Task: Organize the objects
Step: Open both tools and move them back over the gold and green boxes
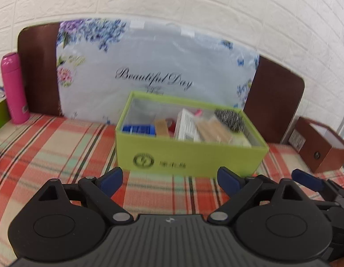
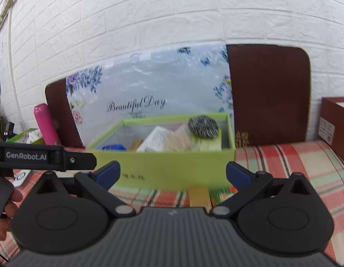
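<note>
Fingers of a person's hand [image 2: 5, 209] show at the left edge of the right wrist view, under the black left gripper [image 1: 169, 181]. It points slightly downward over the red checked cloth [image 1: 49, 151], its blue-padded jaws spread wide with nothing between them. Ahead, near the cloth's back edge, stands the open green cardboard box [image 1: 189, 155] with a steel wool scrubber [image 1: 229, 120] in its right back corner. The right gripper [image 2: 173, 175] points the same way, jaws also released and empty, a yellow flat packet [image 2: 199, 197] lying below them.
</note>
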`<state>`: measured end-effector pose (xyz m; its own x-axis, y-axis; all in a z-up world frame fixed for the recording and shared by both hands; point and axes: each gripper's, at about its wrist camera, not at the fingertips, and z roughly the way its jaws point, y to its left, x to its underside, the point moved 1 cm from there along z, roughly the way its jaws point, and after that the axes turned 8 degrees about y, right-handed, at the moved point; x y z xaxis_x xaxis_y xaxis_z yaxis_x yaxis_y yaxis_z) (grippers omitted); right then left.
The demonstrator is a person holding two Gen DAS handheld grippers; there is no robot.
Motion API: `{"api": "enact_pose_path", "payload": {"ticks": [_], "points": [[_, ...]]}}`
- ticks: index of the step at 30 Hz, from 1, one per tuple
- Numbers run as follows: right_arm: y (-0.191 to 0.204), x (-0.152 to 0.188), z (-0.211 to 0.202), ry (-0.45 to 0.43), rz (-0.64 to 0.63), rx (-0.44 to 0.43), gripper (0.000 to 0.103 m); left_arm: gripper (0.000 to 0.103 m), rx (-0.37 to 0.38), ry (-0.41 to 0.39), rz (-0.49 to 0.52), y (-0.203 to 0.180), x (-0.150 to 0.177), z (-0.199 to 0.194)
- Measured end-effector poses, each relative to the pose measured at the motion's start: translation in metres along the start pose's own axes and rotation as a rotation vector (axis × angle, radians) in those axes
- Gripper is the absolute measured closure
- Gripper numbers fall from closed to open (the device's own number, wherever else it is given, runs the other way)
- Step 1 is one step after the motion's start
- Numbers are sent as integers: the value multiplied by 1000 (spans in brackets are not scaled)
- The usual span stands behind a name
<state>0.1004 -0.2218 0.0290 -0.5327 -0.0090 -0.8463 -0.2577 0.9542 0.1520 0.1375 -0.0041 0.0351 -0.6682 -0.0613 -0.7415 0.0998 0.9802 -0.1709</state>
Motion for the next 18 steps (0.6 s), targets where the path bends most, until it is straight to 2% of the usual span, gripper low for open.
{"api": "enact_pose_path", "payload": {"ticks": [3,8,18], "points": [[-3,20,-12,39,24,1,0,8,-25,34,0,-4,15,-3],[-10,47,-26,89,79,7,0,8,-56,41,44,-14,36,-9],[-16,81,-33,152,93,38,0,8,-80,93,56,-15,55,-10]]}}
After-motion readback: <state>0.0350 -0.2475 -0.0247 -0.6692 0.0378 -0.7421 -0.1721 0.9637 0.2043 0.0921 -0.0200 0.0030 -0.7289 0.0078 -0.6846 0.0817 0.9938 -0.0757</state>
